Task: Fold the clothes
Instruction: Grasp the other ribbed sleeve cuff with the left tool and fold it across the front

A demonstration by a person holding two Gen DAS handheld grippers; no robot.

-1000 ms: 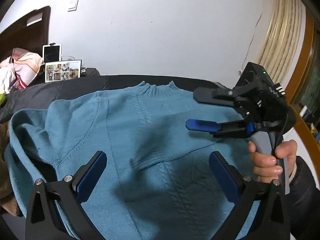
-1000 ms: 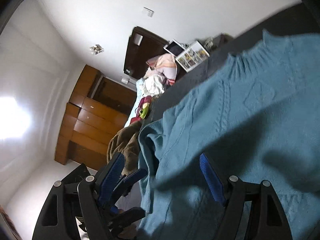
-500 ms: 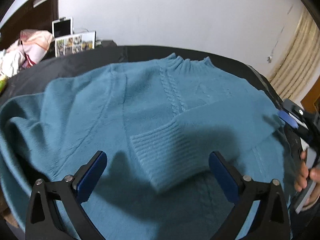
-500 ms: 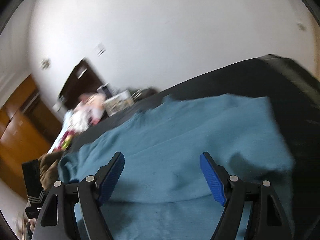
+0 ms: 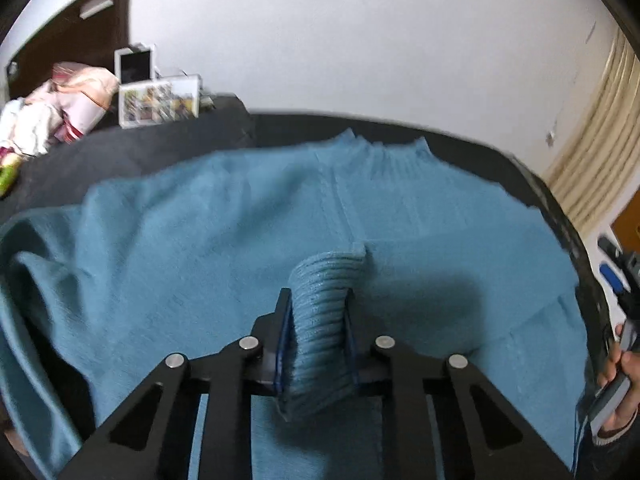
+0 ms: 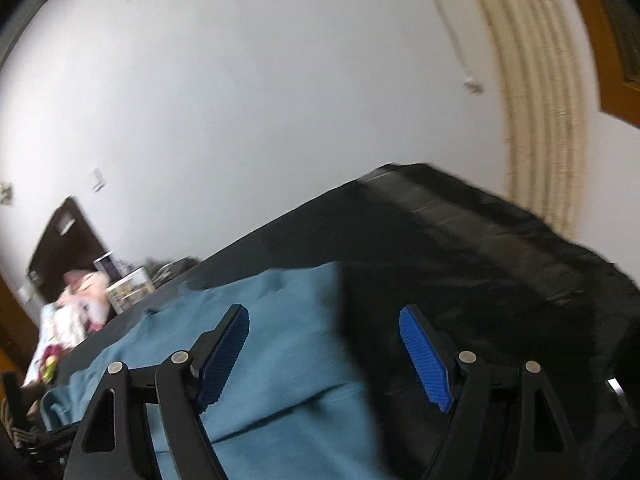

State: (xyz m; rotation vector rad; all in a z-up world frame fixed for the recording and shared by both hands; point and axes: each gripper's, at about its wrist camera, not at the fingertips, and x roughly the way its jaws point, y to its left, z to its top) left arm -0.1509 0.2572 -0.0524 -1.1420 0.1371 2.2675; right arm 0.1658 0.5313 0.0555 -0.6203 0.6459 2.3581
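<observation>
Counted: 1 teal sweater w/ 1 ribbed cuff, 2 grippers (left, right), 1 photo frame, 1 tablet, 1 curtain.

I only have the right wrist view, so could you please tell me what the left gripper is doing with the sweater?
Observer: The left gripper is shut on the ribbed cuff of the sweater.
Operator: Thank you. Is that sleeve already folded in?
Observer: Yes, it lies across the sweater's front, cuff near the middle.
Operator: And could you say how the collar lies?
Observer: The collar lies at the far edge, toward the wall.
</observation>
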